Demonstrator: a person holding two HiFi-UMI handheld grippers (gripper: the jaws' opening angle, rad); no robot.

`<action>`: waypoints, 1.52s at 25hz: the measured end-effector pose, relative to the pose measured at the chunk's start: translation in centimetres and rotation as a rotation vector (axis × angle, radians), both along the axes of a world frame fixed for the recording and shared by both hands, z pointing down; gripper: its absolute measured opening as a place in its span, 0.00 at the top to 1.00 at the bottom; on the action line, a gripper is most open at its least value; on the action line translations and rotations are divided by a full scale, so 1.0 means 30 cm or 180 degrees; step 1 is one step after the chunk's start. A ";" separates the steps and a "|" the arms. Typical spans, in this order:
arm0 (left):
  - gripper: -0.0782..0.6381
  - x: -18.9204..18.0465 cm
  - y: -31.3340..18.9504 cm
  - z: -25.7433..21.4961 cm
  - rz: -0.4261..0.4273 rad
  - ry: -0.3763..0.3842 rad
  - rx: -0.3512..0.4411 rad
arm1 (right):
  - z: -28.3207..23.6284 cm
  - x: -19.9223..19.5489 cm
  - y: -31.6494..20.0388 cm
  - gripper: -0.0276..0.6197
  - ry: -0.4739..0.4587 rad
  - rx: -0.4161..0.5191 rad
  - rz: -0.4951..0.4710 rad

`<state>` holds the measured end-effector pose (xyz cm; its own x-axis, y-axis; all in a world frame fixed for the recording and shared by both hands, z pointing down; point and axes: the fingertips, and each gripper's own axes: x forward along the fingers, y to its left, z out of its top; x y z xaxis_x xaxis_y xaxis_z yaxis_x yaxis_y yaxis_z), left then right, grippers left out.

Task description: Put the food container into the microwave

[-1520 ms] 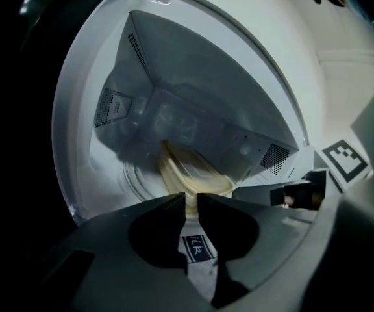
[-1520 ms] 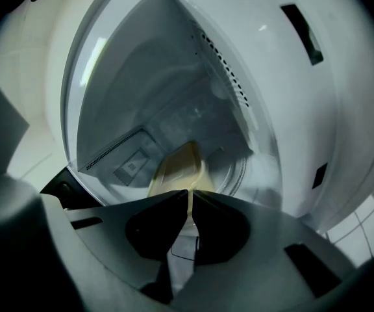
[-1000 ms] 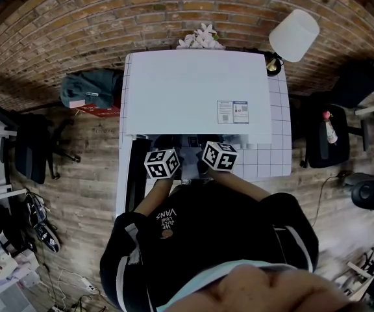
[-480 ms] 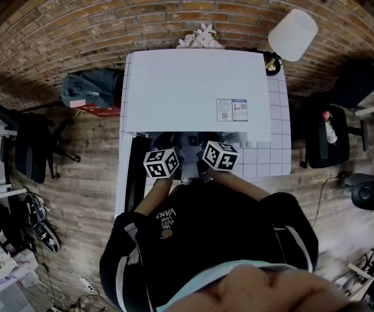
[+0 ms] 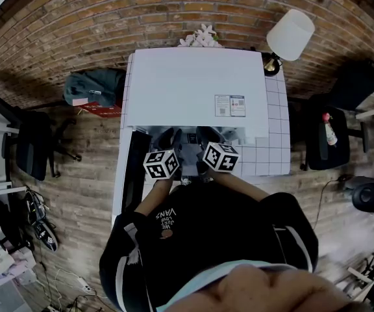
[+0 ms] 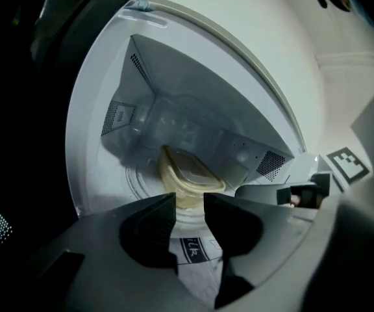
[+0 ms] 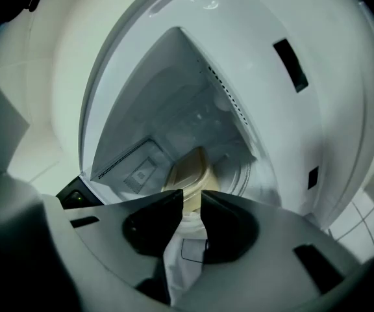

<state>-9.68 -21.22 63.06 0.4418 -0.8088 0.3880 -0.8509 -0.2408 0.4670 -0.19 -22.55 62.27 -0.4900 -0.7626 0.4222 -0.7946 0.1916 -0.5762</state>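
We see the food container (image 6: 188, 174), cream-coloured with a clear lid, inside the open cavity of the microwave (image 5: 193, 90), above the round turntable (image 6: 135, 182). We cannot tell whether it rests on the turntable. Its near edge sits in the narrow gap between the jaws of the left hand-held gripper (image 6: 185, 203), which reaches in from the front left and looks clamped on that edge. The right hand-held gripper (image 7: 192, 200) comes in from the front right, its jaws likewise drawn close on the container's near edge.

In the head view the two marker cubes, left (image 5: 162, 164) and right (image 5: 221, 156), sit side by side just in front of the cavity mouth, near each other but apart. The dark microwave door (image 5: 136, 174) stands swung open at the left.

The microwave stands on a white tiled worktop (image 5: 274, 142). Behind it we see white flowers (image 5: 202, 38), and a lamp with a white shade (image 5: 291, 34) at the back right corner. A dark bag (image 5: 95, 86) lies on the floor to the left.
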 end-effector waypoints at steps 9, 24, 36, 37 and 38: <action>0.72 0.037 0.067 -0.021 -0.0093 -0.0025 0.0033 | -0.027 0.012 0.053 0.80 -0.0037 0.0059 -0.0201; 0.72 0.084 0.183 -0.026 -0.0525 -0.0025 0.0128 | -0.038 0.036 0.133 0.80 -0.0021 0.0195 -0.0721; 0.74 0.110 0.259 -0.048 -0.0446 -0.0035 0.0215 | -0.046 0.039 0.201 0.89 0.0050 0.0263 -0.0759; 0.75 0.109 0.266 -0.054 -0.0424 -0.0037 0.0229 | -0.049 0.038 0.209 0.90 0.0050 0.0266 -0.0739; 0.76 0.109 0.275 -0.061 -0.0400 -0.0038 0.0243 | -0.052 0.037 0.217 0.90 0.0050 0.0268 -0.0718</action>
<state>-6.42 -12.98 61.25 0.3311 -0.8849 0.3277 -0.8819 -0.1666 0.4411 0.91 -16.04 60.71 -0.6459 -0.6674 0.3707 -0.7350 0.4121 -0.5385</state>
